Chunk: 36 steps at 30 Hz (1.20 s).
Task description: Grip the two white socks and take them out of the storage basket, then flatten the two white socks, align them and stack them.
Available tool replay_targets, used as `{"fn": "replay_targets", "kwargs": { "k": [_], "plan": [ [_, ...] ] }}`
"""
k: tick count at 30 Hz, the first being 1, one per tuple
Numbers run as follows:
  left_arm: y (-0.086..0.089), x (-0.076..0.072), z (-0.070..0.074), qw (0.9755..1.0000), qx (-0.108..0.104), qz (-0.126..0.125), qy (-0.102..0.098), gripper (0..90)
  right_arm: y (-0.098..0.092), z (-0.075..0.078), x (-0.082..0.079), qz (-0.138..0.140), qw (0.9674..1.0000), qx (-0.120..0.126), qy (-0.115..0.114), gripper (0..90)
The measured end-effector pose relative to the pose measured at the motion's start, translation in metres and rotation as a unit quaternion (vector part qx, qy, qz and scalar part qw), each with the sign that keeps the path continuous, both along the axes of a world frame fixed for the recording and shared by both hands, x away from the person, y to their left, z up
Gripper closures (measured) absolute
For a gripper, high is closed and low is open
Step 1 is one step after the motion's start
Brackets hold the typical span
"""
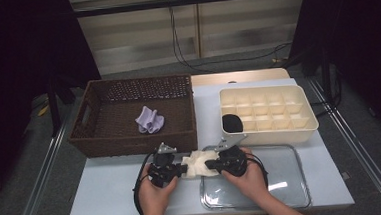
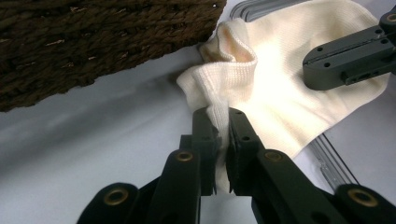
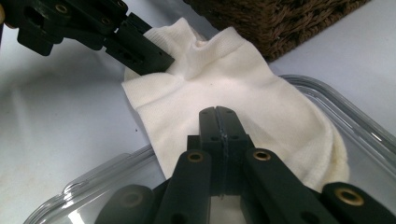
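Nearest the person, two hands bring the grippers together over a cream sock [image 1: 196,165] that lies on the pale table [image 1: 108,192], half across the rim of a clear plastic tray [image 1: 284,192]. In its own view the left gripper [image 2: 223,122] pinches a ridge of the ribbed cuff, the fabric bunched between the pads. The right gripper [image 3: 218,122] presses down on the foot of the sock with its jaws together; whether any cloth is caught between them cannot be told.

By the look of it the sock is light, limp knit: it will fold and drag rather than hold a shape, and it should not slip from a firm pinch. The doubled cuff edge and the toe seem the surest places to take hold, since a pinch on the flat middle may catch one layer only.

Just behind stands a brown wicker basket [image 1: 90,138], its near wall close to the sock, with a lilac sock [image 1: 149,120] inside. To its right sits a cream divided box [image 1: 305,130], a dark bundle [image 1: 232,123] in one near compartment. The tray rim and the basket wall could snag the cloth.
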<state>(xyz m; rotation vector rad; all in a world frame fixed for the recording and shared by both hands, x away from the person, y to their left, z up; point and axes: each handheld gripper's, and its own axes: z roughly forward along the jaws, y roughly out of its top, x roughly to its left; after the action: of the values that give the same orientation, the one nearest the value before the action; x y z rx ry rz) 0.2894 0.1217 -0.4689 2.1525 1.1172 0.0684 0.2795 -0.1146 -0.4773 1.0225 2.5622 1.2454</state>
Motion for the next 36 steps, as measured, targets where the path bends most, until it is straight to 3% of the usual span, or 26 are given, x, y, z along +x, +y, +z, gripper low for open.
{"fn": "replay_targets", "kwargs": {
  "k": [8,24,28,36],
  "plan": [
    [0.012,0.005,0.014,0.9983,-0.052,-0.01,0.025,84.0,0.0,0.0,0.001,0.003,1.0,0.0,-0.001,90.0],
    [0.02,0.01,0.021,0.9962,-0.074,-0.008,0.045,83.7,0.006,0.002,0.002,0.01,0.9999,-0.005,0.005,90.0],
    [0.022,0.008,0.029,0.9963,-0.075,-0.01,0.041,82.9,0.009,0.002,0.003,0.012,0.9999,0.004,0.008,90.0],
    [0.025,0.005,0.037,0.9968,-0.07,-0.004,0.039,82.0,0.033,-0.001,0.002,0.034,0.9993,-0.001,0.011,90.0]
  ]
}}
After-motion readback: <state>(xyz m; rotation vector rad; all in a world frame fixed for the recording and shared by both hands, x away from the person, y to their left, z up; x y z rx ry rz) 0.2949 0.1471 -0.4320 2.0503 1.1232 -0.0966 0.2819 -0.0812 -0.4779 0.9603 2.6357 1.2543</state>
